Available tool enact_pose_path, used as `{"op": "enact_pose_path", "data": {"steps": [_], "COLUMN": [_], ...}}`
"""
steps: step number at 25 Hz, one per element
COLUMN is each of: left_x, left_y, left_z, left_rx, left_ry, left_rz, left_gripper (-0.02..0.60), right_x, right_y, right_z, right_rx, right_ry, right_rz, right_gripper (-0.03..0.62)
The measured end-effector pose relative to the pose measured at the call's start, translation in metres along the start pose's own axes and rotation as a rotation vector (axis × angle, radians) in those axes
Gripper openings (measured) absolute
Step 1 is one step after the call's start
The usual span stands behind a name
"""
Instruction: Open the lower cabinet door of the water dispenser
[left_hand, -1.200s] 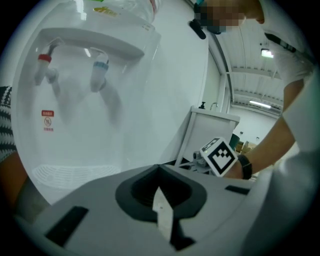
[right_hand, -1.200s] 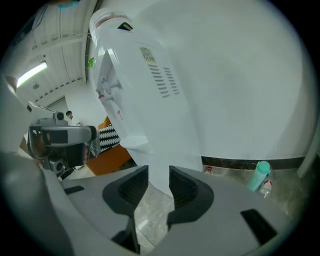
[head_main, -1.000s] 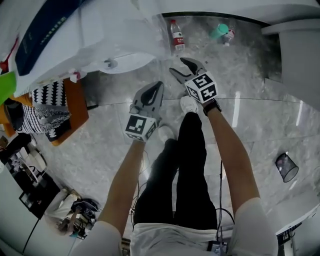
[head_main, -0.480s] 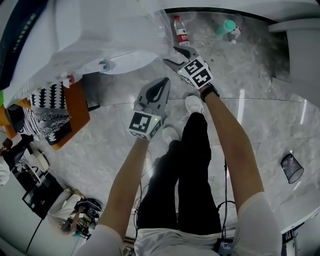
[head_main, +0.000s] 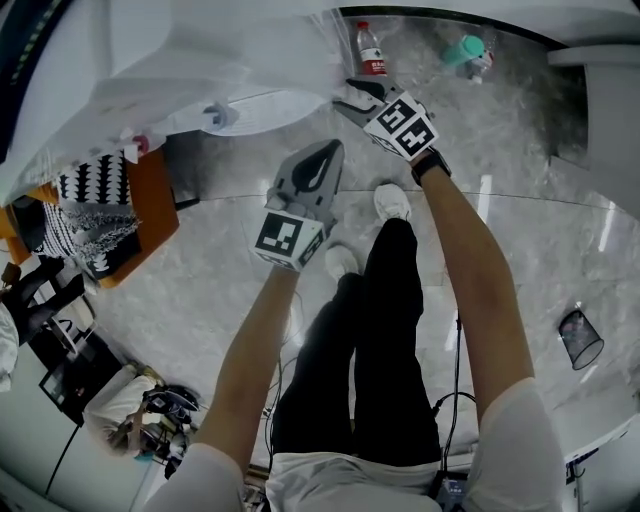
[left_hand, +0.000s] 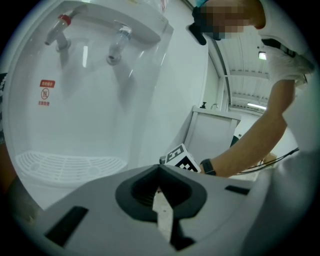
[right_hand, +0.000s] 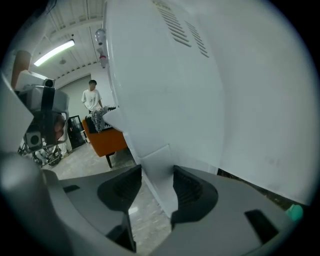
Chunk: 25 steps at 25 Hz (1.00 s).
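Two jaws of the right gripper (head_main: 352, 100) have just been closing and are clamped on the free edge of the plain white lower cabinet door (right_hand: 159, 172), low on the water dispenser (left_hand: 90, 100). The left gripper (head_main: 320, 168) is held clenched and empty. Open marble floor (right_hand: 100, 160) is seen beside the door edge.

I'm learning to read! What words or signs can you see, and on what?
Red sticker on the water dispenser: a sign and print, too small to read.
Red label on the bottle on the floor: too blurred to read.
Nothing can be read outright.
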<state>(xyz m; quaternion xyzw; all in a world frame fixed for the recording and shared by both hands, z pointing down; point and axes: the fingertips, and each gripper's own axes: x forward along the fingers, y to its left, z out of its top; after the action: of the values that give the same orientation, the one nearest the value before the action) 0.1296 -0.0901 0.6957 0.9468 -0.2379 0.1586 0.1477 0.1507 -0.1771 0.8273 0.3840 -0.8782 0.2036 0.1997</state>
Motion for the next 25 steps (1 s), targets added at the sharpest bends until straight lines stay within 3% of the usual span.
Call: {"op": "enact_pose_path", "data": {"steps": [13,25], "left_x": [-0.006,-0.034], "left_y": [-0.008,-0.007], "left_z": [0.003,-0.001], "left_rx": [-0.003,-0.026], "left_ry": [0.003,-0.001], "left_rz": [0.010,0.055], "left_gripper": [0.005,0.005], "right_x": [-0.004,-0.015], "right_y": [0.004,0.040], "right_z": [-0.004,-0.022], "right_rx": [0.039,0.060], "right_ry": [0.019,0.051], "right_rz": [-0.012,-0.015], "right_gripper": [0.176,0.176]}}
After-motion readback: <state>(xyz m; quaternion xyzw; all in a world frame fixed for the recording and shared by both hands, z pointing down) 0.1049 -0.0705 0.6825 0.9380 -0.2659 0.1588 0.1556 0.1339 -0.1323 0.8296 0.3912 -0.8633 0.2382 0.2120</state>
